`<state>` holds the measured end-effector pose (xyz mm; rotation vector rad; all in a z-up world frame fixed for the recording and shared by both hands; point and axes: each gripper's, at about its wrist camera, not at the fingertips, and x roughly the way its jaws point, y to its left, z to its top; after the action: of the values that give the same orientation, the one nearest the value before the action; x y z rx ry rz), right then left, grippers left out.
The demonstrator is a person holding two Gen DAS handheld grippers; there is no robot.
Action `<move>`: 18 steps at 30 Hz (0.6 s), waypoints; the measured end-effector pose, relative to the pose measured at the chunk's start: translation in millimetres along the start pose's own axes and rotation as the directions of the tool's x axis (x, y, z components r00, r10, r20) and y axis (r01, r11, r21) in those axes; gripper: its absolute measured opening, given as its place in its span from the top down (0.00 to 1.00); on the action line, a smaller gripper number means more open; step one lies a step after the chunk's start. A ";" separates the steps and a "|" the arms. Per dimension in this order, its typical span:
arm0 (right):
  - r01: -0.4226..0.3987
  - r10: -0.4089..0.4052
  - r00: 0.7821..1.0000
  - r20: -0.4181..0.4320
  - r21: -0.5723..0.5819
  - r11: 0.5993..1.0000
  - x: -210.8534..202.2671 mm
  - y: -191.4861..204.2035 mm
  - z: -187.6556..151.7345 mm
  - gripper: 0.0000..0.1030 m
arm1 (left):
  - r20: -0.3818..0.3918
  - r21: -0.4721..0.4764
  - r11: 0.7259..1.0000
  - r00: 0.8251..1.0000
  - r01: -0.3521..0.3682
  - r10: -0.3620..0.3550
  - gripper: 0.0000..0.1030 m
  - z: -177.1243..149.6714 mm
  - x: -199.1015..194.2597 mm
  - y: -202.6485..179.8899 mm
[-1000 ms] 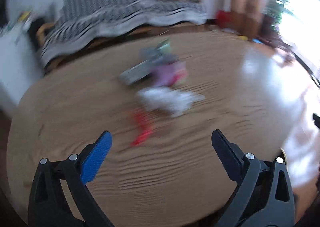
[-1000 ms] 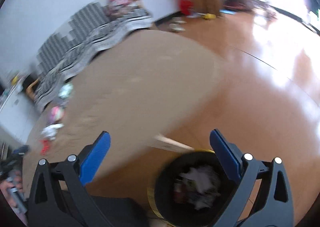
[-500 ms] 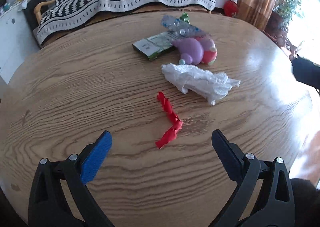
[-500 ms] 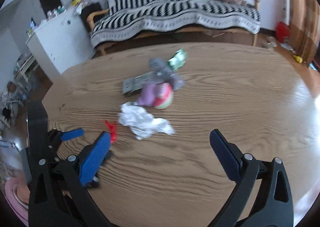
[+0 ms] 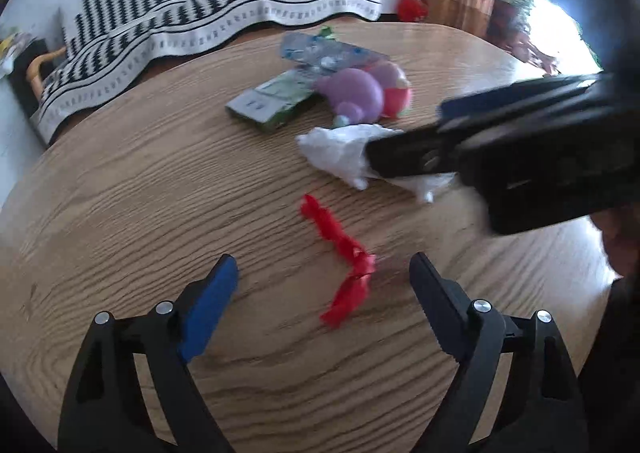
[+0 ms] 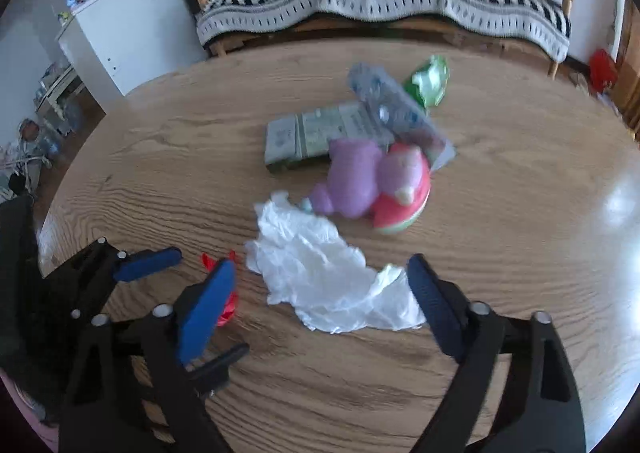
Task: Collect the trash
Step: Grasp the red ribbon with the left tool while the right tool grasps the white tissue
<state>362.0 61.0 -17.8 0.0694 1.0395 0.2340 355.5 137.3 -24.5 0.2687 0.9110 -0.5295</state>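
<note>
Trash: red wrapper [image 5: 346,265] between closing left hand-held gripper [image 5: 324,277]; white tissue [image 6: 320,273] between closing right [image 6: 320,285].

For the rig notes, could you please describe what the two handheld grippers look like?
Both match. The left gripper and the right gripper each have two black plastic arms shaped like clamp jaws, with silver rivets at the pivots. In each wrist view one finger carries a bright blue pad; the other looks dark. No cables or markings show.

A striped-blanket sofa [image 6: 384,1] against a white wall, a white cabinet [image 6: 124,33] beside it, bright window light
</note>
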 end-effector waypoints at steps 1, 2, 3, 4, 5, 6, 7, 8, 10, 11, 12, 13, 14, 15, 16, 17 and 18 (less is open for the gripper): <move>-0.001 0.001 1.000 -0.012 -0.005 1.000 4.3 -0.2 0.4 0.37 | 0.013 0.006 1.000 1.000 0.001 -0.001 0.34 0.8 -1.8 -0.4; 0.003 -0.004 1.000 -0.018 -0.016 1.000 7.8 0.4 0.9 0.43 | 0.024 0.004 1.000 1.000 -0.004 0.004 0.60 1.4 -3.4 0.4; 0.018 -0.018 1.000 -0.023 -0.025 1.000 11.3 0.5 0.8 0.62 | 0.030 -0.005 1.000 0.999 -0.017 0.017 0.87 1.6 -4.1 2.3; 0.020 -0.021 0.999 -0.031 -0.026 0.999 14.2 0.2 0.6 0.69 | 0.025 -0.027 1.000 1.000 -0.015 0.016 0.86 1.4 -4.1 7.5; 0.010 -0.011 1.000 -0.022 -0.015 1.000 13.5 -0.8 0.8 0.74 | 0.021 -0.059 0.998 1.000 0.008 -0.007 0.87 1.7 -4.5 13.1; 0.000 0.000 1.000 -0.020 -0.003 1.000 12.0 -1.1 -0.4 0.76 | 0.019 -0.081 0.996 1.000 0.022 -0.021 0.88 1.8 -5.7 16.1; -0.009 0.009 1.000 -0.017 0.006 1.000 9.9 -2.6 -1.4 0.77 | 0.018 -0.100 0.994 0.999 0.036 -0.034 0.88 1.0 -6.8 19.5; -0.012 0.012 1.000 -0.017 0.008 1.000 8.0 -3.4 -2.3 0.77 | 0.018 -0.112 0.993 0.999 0.037 -0.035 0.88 -0.2 -7.7 22.3; -0.003 0.003 1.000 -0.009 0.005 1.000 2.6 -4.3 -4.6 0.78 | 0.018 -0.128 0.991 1.000 0.024 -0.021 0.88 -2.8 -9.3 27.4; 0.001 -0.001 1.000 -0.001 0.002 1.000 -0.6 -3.8 -5.2 0.78 | 0.018 -0.138 0.990 1.000 0.023 -0.021 0.88 -3.6 -10.0 30.1; 0.007 -0.007 1.000 0.015 0.001 1.000 -5.5 -3.2 -5.5 0.78 | 0.018 -0.152 0.988 0.999 0.029 -0.027 0.88 -3.9 -11.0 32.9; 0.011 -0.011 1.000 0.028 0.001 1.000 -9.7 -2.5 -5.9 0.78 | 0.019 -0.162 0.986 0.999 0.035 -0.032 0.88 -4.4 -12.1 35.0; 0.015 -0.015 0.999 0.050 0.001 1.000 -15.7 -1.5 -6.4 0.78 | 0.022 -0.173 0.984 0.999 0.041 -0.038 0.88 -5.1 -13.1 36.4; 0.019 -0.019 0.998 0.064 0.001 1.000 -19.7 -1.2 -6.0 0.78 | 0.025 -0.179 0.983 0.999 0.048 -0.044 0.88 -4.9 -14.1 37.5; 0.024 -0.024 0.997 0.079 0.002 1.000 -24.3 -1.0 -5.5 0.78 | 0.028 -0.184 0.981 0.998 0.053 -0.049 0.88 -6.9 -15.8 35.9; 0.028 -0.028 0.995 0.091 0.004 1.000 -28.0 -0.8 -5.2 0.78 | 0.034 -0.185 0.981 0.998 0.058 -0.052 0.88 -7.2 -17.3 35.1; 0.028 -0.029 0.995 0.098 0.008 1.000 -31.3 -1.4 -5.3 0.78 | 0.039 -0.182 0.982 0.998 0.060 -0.054 0.88 -7.9 -19.2 34.8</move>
<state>342.5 52.3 5.7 0.0708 0.9425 0.1993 359.5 176.1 -13.7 0.0670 0.9296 -0.4982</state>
